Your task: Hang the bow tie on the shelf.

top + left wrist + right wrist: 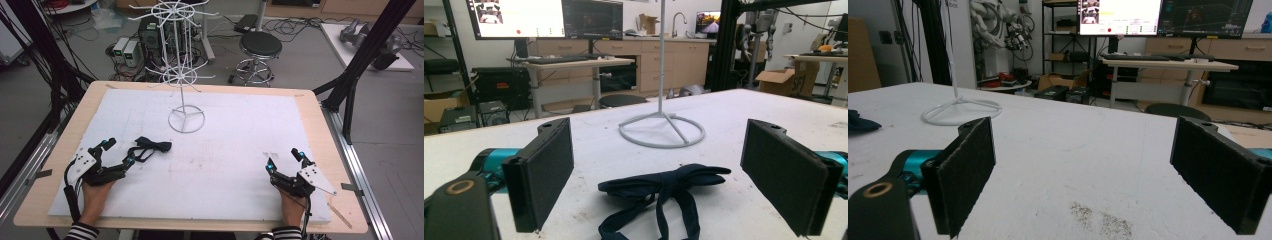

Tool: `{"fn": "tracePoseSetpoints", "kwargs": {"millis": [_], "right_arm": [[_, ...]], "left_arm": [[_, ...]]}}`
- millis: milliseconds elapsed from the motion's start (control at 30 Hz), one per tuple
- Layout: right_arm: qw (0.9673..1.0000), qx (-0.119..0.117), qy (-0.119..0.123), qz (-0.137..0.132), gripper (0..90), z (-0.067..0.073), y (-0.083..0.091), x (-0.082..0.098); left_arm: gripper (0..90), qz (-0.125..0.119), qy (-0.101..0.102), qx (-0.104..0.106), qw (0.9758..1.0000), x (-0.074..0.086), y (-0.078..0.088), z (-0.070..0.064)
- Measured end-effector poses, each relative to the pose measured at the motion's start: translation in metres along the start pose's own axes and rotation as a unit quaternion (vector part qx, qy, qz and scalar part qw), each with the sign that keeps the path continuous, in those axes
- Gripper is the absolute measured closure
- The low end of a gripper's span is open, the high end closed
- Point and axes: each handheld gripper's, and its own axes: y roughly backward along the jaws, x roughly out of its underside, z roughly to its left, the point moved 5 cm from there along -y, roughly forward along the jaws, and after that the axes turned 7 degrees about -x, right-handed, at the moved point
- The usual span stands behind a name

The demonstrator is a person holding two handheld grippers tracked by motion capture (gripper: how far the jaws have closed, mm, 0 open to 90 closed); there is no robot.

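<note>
Left hand-held gripper (659, 170): its two black jaws, faced with rough dark padding, stand wide apart and hold nothing; in the high view (119, 152) it rests low on the near left part of the worktop, gripped from behind by a hand in a striped sleeve.
Bow tie (664, 187): dark navy cloth with a soft knotted middle and a thin looping strap, lying flat on the worktop just ahead of the left hand-held gripper, between the lines of its open jaws but touched by neither; in the high view (150, 147) one jaw tip sits right beside its strap.
Right hand-held gripper (1088, 170): jaws likewise spread wide with nothing between them, only bare surface ahead; in the high view (285, 160) it sits near the front right corner.
Worktop (235, 150): white matt sheet with faint scuffs on a pale wooden board with rounded corners; a broad bare stretch separates the two grippers.
Wire stand (186, 117): white, thin metal, ring base and upright pole with spoked hooks, well beyond the bow tie toward the far edge.
</note>
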Motion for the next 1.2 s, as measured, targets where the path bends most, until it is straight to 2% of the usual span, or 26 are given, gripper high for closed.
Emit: {"fn": "tracePoseSetpoints", "kwargs": {"millis": [667, 867, 1067, 1200], "right_arm": [[1.0, 0.003, 0.003, -0.002, 10.0, 0.0003, 0.0005, 0.0], [1.0, 0.003, 0.002, -0.002, 10.0, 0.0003, 0.0005, 0.0], [1.0, 0.002, 0.001, -0.002, 10.0, 0.0002, 0.0004, -0.0001], [1.0, 0.002, 0.001, -0.002, 10.0, 0.0001, 0.0004, 0.0]], "left_arm": [[14.2, 0.003, -0.001, 0.0, 1.0, 0.0002, -0.0001, -0.0002], [14.2, 0.004, -0.002, -0.005, 1.0, 0.0001, -0.0009, -0.0005], [14.0, 0.012, 0.002, -0.005, 0.9999, 0.0002, -0.0022, 0.0003], [13.8, 0.02, -0.006, -0.008, 0.9998, 0.0001, -0.0039, 0.0002]]}}
